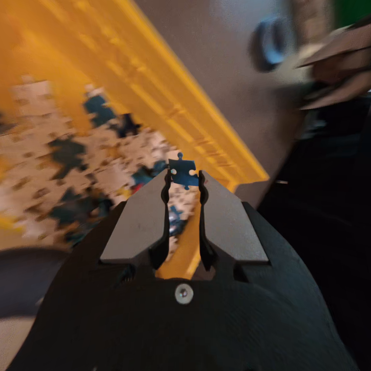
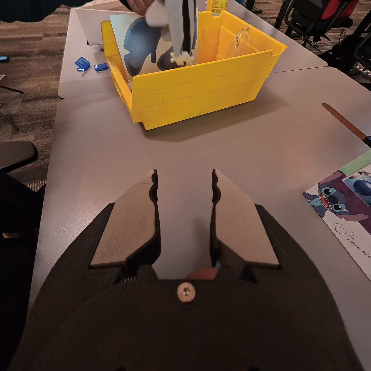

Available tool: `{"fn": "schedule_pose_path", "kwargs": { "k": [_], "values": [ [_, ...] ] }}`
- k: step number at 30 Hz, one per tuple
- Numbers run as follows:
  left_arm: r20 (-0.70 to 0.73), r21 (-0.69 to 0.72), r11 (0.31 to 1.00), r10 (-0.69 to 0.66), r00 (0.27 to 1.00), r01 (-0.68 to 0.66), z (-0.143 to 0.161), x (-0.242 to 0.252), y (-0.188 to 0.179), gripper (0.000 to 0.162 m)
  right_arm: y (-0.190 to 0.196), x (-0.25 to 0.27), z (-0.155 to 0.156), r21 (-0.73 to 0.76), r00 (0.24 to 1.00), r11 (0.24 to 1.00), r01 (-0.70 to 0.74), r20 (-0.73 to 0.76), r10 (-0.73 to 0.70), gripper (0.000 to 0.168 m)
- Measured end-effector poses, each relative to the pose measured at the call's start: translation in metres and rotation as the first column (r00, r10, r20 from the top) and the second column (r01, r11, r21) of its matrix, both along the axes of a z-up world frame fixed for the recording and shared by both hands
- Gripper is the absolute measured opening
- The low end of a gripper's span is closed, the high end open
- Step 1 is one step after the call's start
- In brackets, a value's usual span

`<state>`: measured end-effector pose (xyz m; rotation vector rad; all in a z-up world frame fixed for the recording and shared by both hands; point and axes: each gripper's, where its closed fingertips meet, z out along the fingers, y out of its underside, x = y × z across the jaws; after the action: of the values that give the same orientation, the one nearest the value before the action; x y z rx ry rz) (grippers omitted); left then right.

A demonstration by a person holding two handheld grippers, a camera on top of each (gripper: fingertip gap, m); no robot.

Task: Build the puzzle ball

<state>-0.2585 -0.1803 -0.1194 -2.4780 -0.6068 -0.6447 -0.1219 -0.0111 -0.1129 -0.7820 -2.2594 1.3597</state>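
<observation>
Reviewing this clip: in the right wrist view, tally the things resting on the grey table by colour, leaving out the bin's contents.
Yellow: 1, the bin
Blue: 2, the small plastic pieces left of the bin
Brown: 1, the flat stick
Multicoloured: 1, the printed sheet
Total: 5

The left tongs (image 1: 184, 174) had matt grey fingers (image 1: 144, 216) with a fine printed grain, black rubbery-looking pads, and a shiny metal screw (image 1: 184, 294) in the ridged black plastic body. Between their tips sat a thin, flat, dark blue puzzle piece (image 1: 183, 173), its material hard to tell. Beyond it rose the smooth, slightly glossy plastic wall of a yellow bin (image 1: 152, 80).

Ahead of the right tongs (image 2: 184, 176), the same bin (image 2: 196, 96) stood on a smooth, matt grey table (image 2: 112, 144). To their right lay a glossy printed paper sheet (image 2: 345, 216). Left of the table, the carpet (image 2: 28, 44) looked rough and woven.
</observation>
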Motion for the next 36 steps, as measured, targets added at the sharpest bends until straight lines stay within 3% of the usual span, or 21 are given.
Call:
{"fn": "schedule_pose_path", "kwargs": {
  "k": [2,9,18,20,23,25,32,36],
  "values": [
    [0.107,0.163,0.986,-0.057,0.993,0.039,0.023,0.018,0.011,0.025,-0.001,0.0,-0.001,0.003,1.0,1.0,-0.003,0.002,0.003,0.051],
    [0.242,0.434,0.9,-0.143,0.96,0.025,0.068,0.033,0.023,0.025,-0.002,0.001,-0.002,0.01,1.0,1.0,-0.004,-0.002,0.004,0.051],
    [0.256,0.454,0.89,-0.165,0.952,0.032,0.073,0.036,0.026,0.025,0.0,0.003,-0.001,0.011,1.0,1.0,-0.006,-0.006,0.006,0.051],
    [0.242,0.396,0.918,-0.141,0.96,0.035,0.06,0.034,0.026,0.025,0.0,0.003,-0.001,0.01,1.0,1.0,-0.005,-0.006,0.005,0.051],
    [0.118,0.116,0.993,-0.048,0.992,0.034,0.006,0.02,0.015,0.026,0.0,0.003,-0.001,0.01,1.0,1.0,-0.005,-0.006,0.005,0.051],
    [0.016,-0.067,0.998,0.006,1.0,-0.004,-0.024,0.006,0.004,0.026,0.0,0.003,-0.001,0.011,1.0,1.0,-0.005,-0.006,0.005,0.051],
    [-0.255,-0.328,0.936,0.044,0.966,-0.129,-0.04,-0.038,-0.031,0.037,0.0,0.002,-0.003,0.014,1.0,1.0,-0.002,-0.004,0.002,0.05],
    [-0.406,-0.5,0.837,0.001,0.914,-0.223,-0.046,-0.068,-0.074,0.036,0.0,0.002,-0.003,0.016,1.0,1.0,0.0,-0.007,0.0,0.05]
  ]
}}
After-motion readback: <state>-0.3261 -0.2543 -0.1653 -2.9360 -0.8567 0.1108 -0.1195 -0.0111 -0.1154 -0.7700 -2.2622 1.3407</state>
